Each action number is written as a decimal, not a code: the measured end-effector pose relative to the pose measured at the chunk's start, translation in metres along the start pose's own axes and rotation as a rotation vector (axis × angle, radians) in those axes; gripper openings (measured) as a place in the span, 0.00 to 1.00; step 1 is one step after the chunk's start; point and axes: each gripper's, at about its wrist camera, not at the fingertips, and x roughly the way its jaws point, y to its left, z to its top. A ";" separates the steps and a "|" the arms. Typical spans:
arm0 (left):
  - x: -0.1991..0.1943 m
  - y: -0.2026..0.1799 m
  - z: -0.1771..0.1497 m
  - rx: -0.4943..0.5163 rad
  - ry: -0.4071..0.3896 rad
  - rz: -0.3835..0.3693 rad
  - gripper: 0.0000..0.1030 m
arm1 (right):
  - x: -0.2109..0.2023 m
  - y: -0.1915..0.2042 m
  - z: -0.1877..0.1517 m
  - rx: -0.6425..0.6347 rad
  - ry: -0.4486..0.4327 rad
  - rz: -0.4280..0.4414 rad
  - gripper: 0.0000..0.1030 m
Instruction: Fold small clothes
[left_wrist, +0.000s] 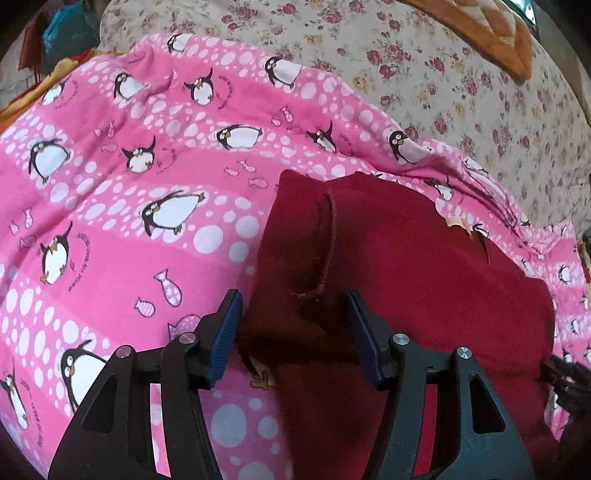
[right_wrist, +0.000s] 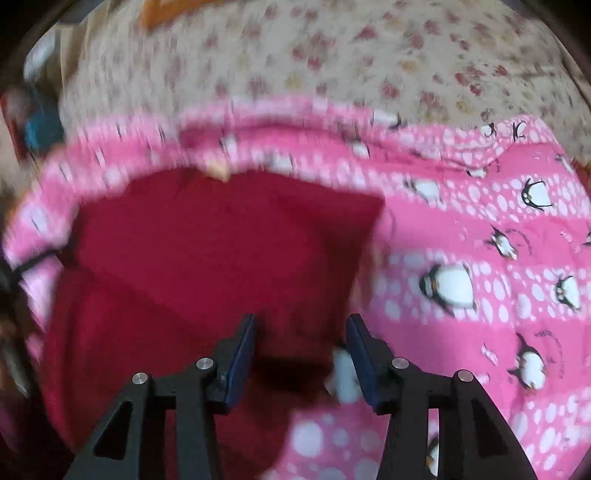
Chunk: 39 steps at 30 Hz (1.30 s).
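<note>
Item 1. Penguin blanket (left_wrist: 110, 229): pink, banded with white dots, printed with black-and-white penguins and small fish. It fills the left and centre of the left wrist view and lies wrinkled over the bed. In the right wrist view it frames the garment at top and right.

Item 2. Left gripper (left_wrist: 295, 325): black frame, blue ribbed fingers (left_wrist: 225, 332). The fingers stand partly apart, with the near left edge of the garment lying between them; the pads do not visibly press on the cloth, so no grip is shown. The left finger is over the pink blanket, the right finger over red cloth.

Item 3. Red garment (left_wrist: 424, 266): dark red, fleecy, lying flat on the penguin blanket, right of centre in the left wrist view. A raised seam or slit edge (left_wrist: 325, 240) runs from near its top edge down toward the fingers. A small pale tag shows at its far right edge.

Item 4. Floral sheet (left_wrist: 461, 92): cream with red roses, covering the bed beyond the blanket. An orange-bordered cloth (left_wrist: 491, 33) lies at the far upper right.

Item 5. Right gripper (right_wrist: 301, 347): same build; view blurred. Its fingers (right_wrist: 242, 354) are partly open over the near right corner of the red garment, with red cloth and a bit of blanket between them. No clamping can be seen.
</note>
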 end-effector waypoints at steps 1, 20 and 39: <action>-0.001 0.002 0.000 -0.010 0.005 -0.007 0.56 | 0.000 -0.004 -0.004 0.020 -0.019 0.014 0.46; -0.126 0.014 -0.096 0.111 0.059 -0.105 0.56 | -0.110 0.009 -0.118 0.046 -0.038 0.260 0.51; -0.111 0.029 -0.222 0.131 0.320 -0.095 0.56 | -0.072 0.018 -0.201 0.079 0.185 0.330 0.62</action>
